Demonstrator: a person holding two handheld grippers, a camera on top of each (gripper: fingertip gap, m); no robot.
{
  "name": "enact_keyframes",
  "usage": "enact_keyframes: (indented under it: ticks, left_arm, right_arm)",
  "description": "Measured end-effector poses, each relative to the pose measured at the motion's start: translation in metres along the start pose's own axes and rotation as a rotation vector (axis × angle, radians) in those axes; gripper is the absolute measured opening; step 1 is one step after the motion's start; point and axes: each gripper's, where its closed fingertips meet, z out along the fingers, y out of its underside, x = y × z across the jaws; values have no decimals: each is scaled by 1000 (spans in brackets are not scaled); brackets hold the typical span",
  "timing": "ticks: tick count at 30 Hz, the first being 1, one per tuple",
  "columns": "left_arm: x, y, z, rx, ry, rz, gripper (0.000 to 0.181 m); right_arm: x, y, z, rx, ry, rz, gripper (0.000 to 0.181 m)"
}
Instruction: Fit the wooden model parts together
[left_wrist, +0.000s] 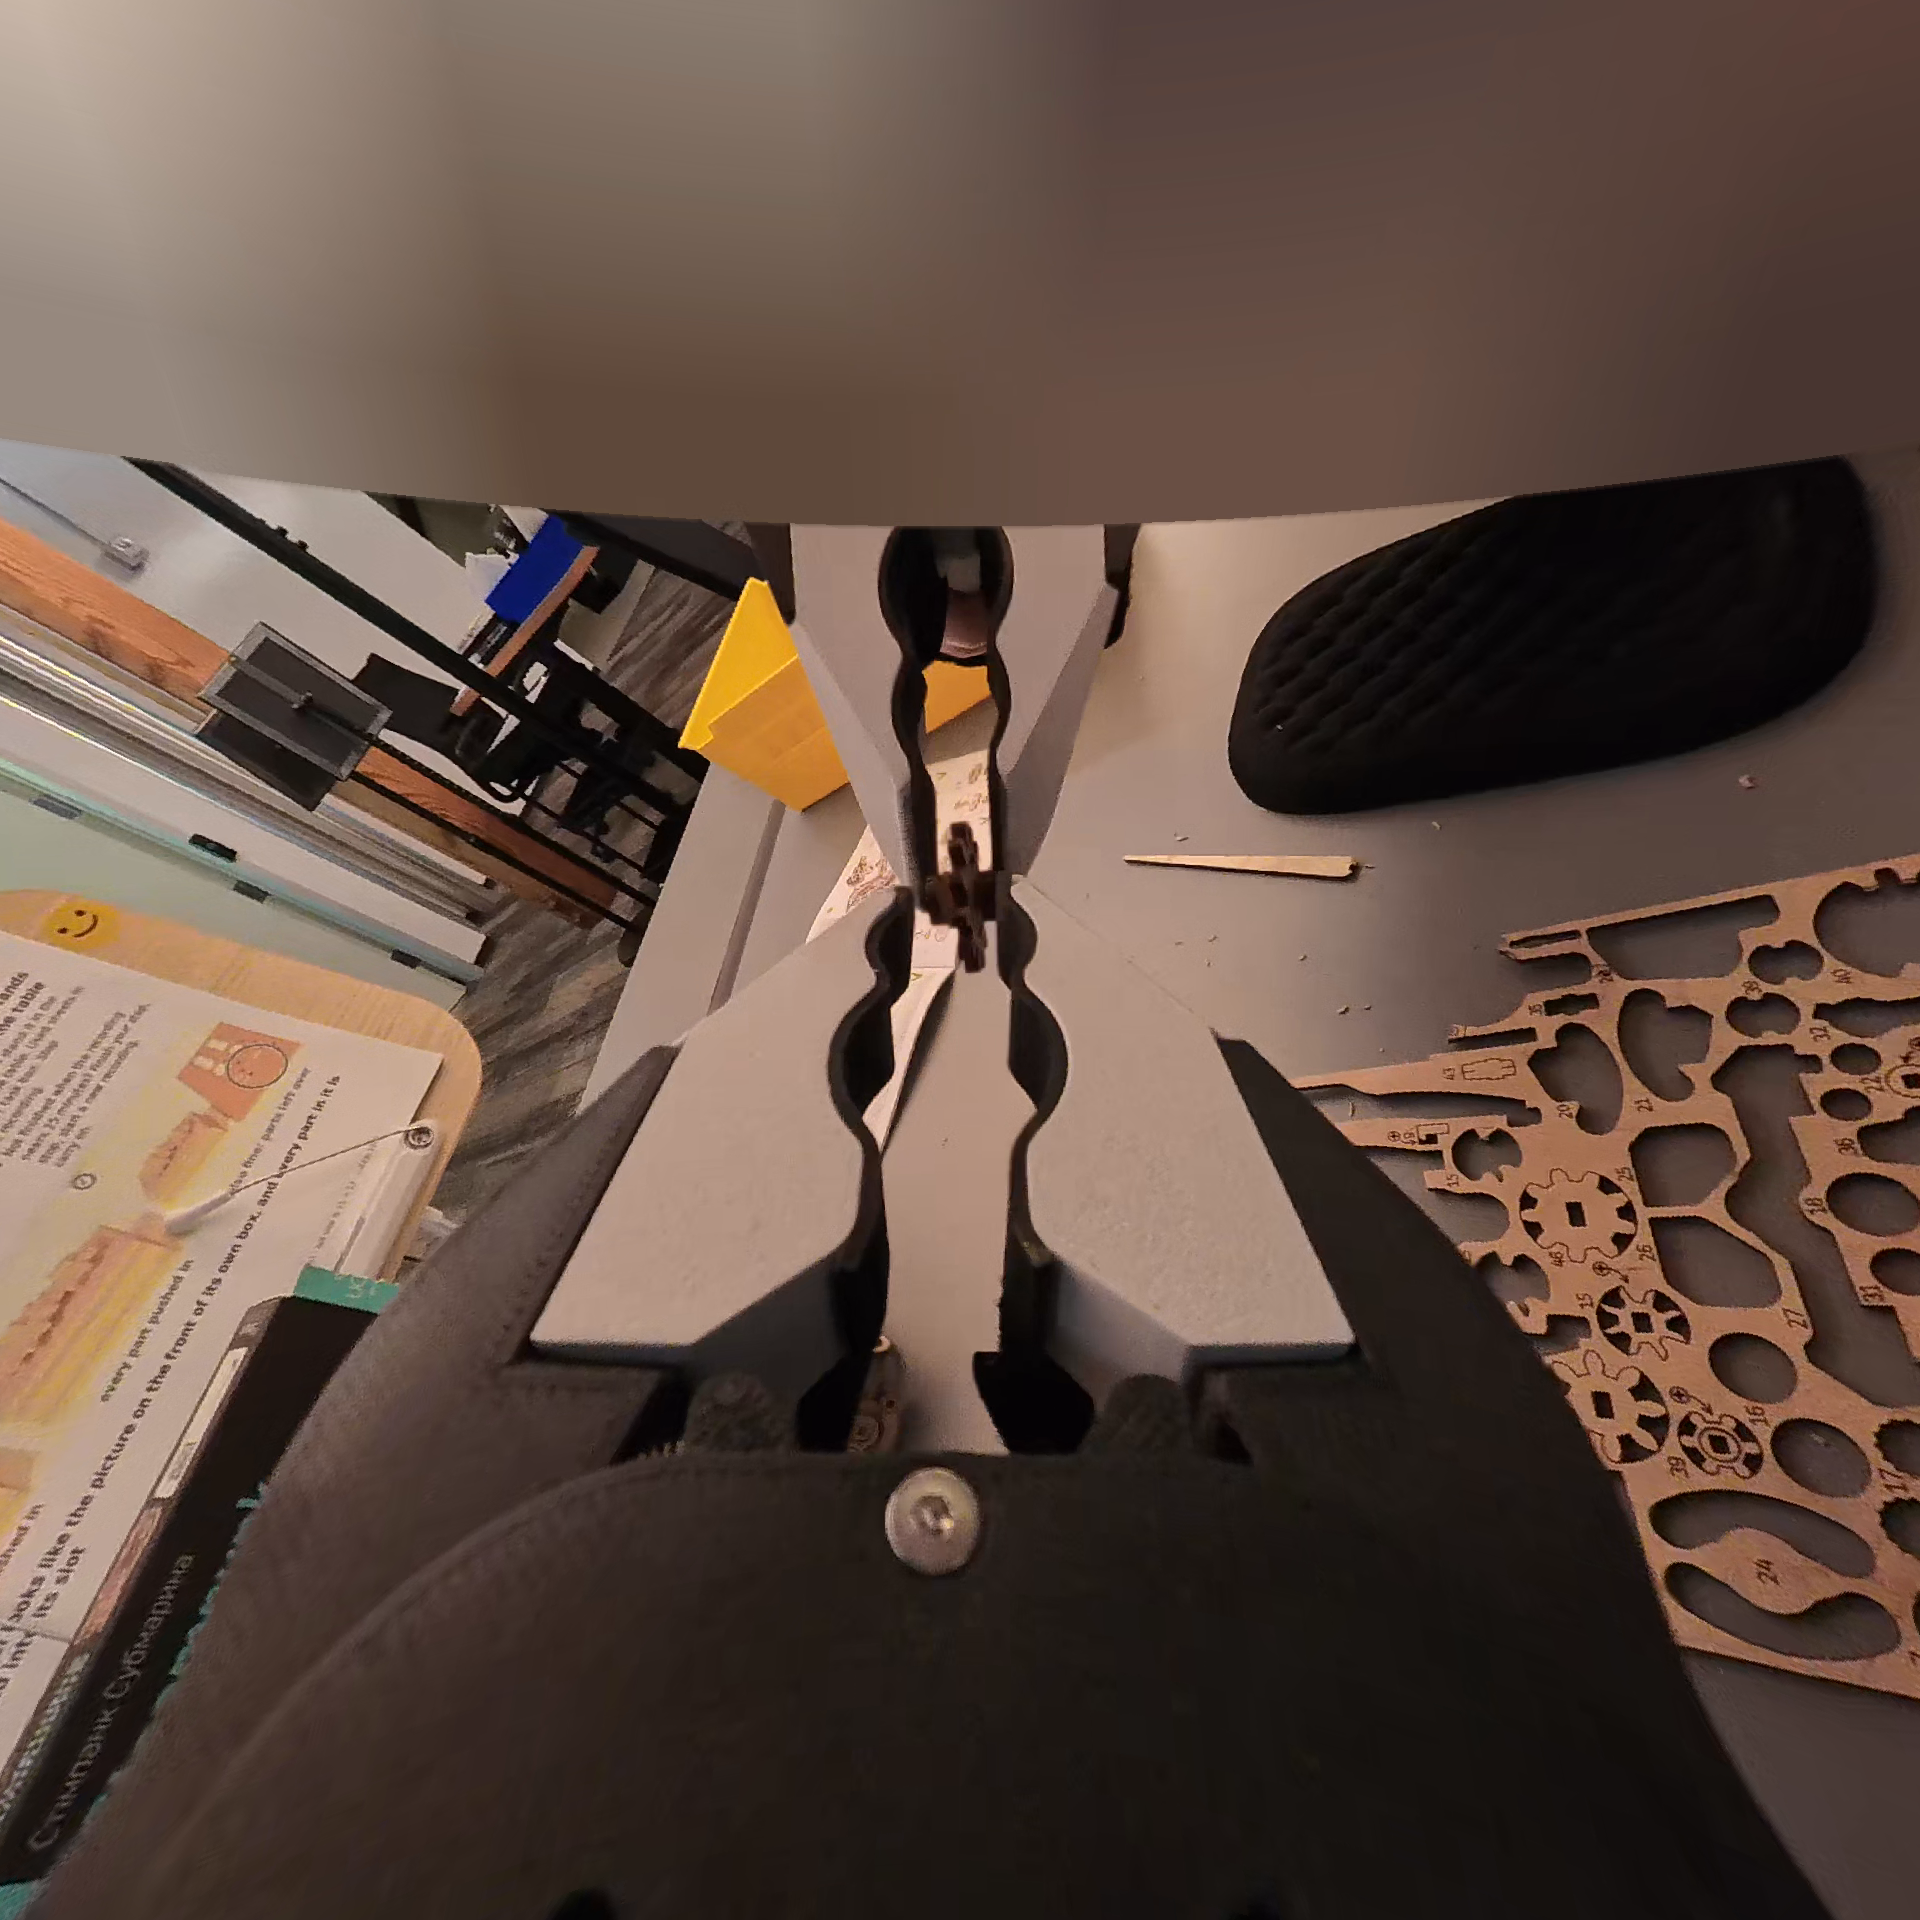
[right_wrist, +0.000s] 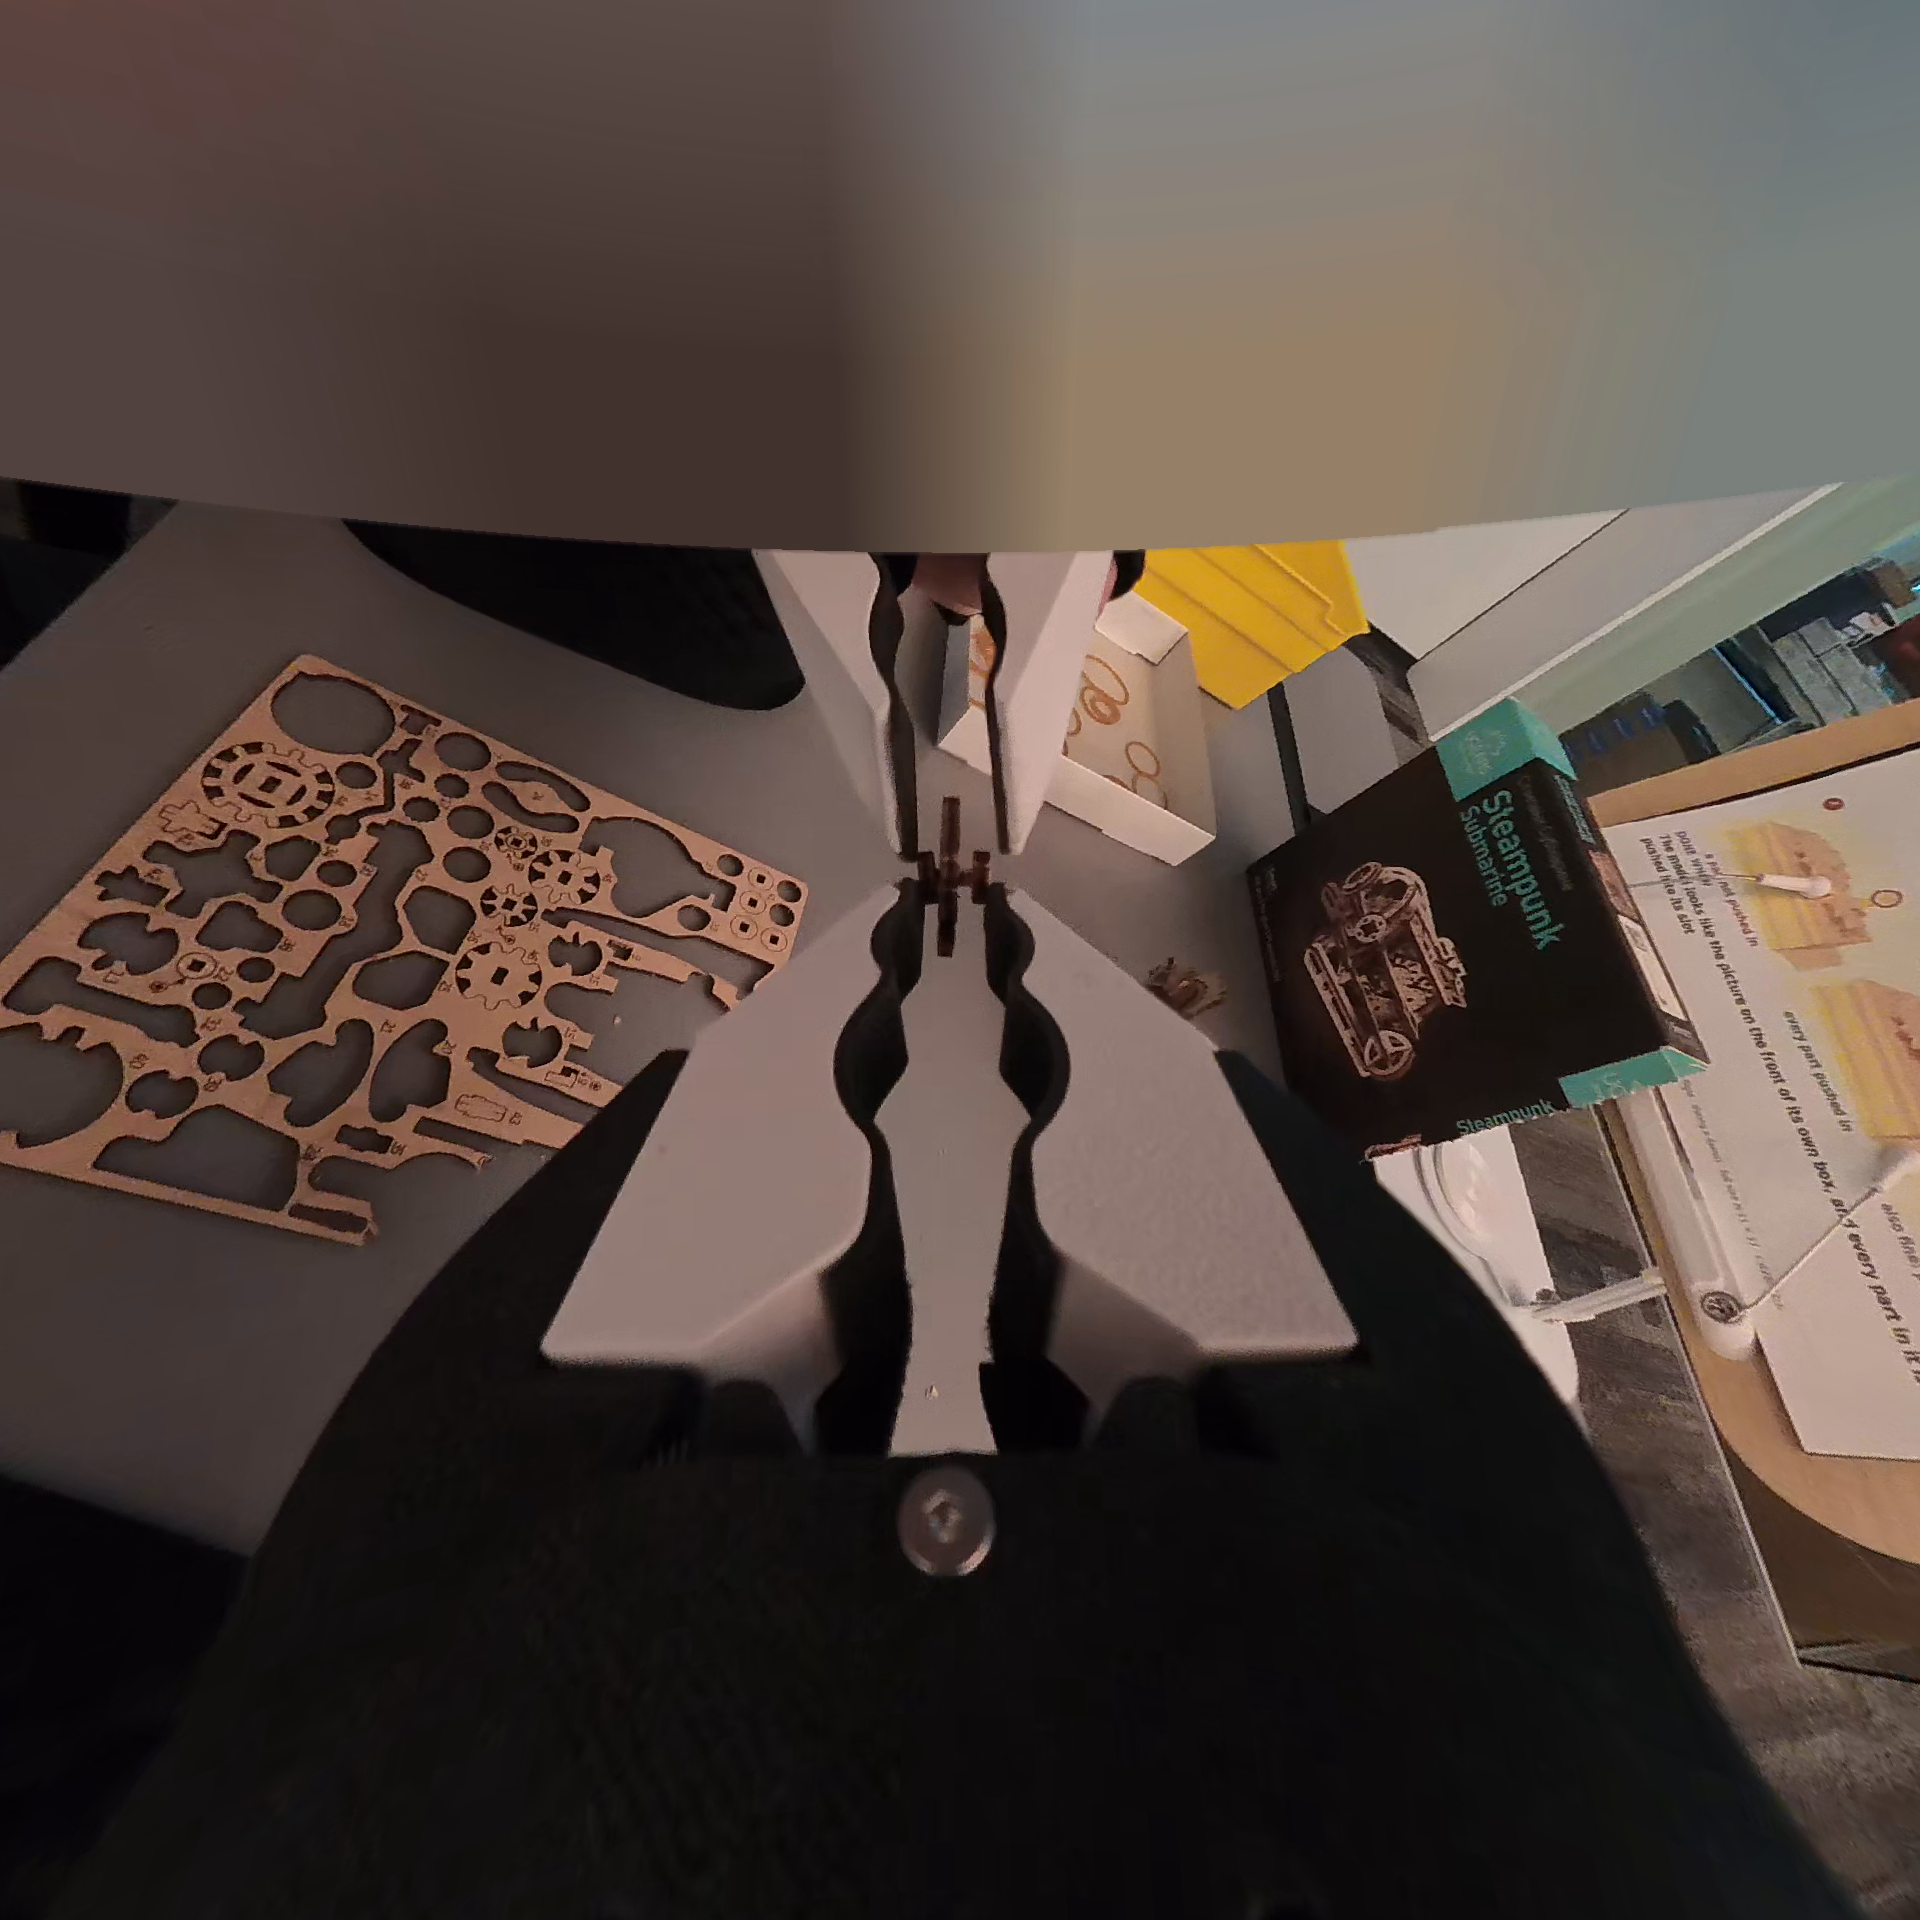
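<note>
While both claws meet tip to tip above the grey bench (left_wrist: 1195, 935), I log the scene from biggest item down. Punched-out wooden sheet (right_wrist: 343, 935) lies flat on the bench, to the left in the right wrist view; it appears at right in the left wrist view (left_wrist: 1683, 1226). Black kit box (right_wrist: 1455, 935) stands at the bench's right edge in the right wrist view, with a yellow bin (right_wrist: 1257, 613) behind it and a white tray (right_wrist: 1122, 769) nearer the claws.

My left claw (left_wrist: 961, 914) is closed to a narrow gap, pinching a small dark wooden gear piece (left_wrist: 961, 899) right at the fingertips. My right claw (right_wrist: 948, 883) is likewise nearly closed, gripping the ends of a short dark wooden axle piece (right_wrist: 951, 878) at its very tips; the gear sits on this axle, between the two opposed claws, held clear of the bench.

Thin wooden sliver (left_wrist: 1242, 864) lies on the bench right of the claws. Small loose wooden part (right_wrist: 1184, 987) rests just right of my right claw.
</note>
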Motion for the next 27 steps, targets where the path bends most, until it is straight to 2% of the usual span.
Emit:
enact_keyframes:
  ticks: [3,6,11,17,27]
  left_arm:
    - [2,5,2,-28,16,-17,21]
    - [3,5,1,-24,32,-29,11]
    - [7,6,2,-26,45,-13,11]
    - [8,10,2,-33,93,-88,11]
    - [6,6,1,6,114,-121,9]
  right_arm:
    - [-2,0,1,-5,-7,-3,10]
    - [-2,-1,1,1,-5,-4,10]
    - [-5,4,4,-24,-23,-3,10]
    - [-5,6,7,-35,-19,-14,10]
    - [-6,2,4,6,-30,5,11]
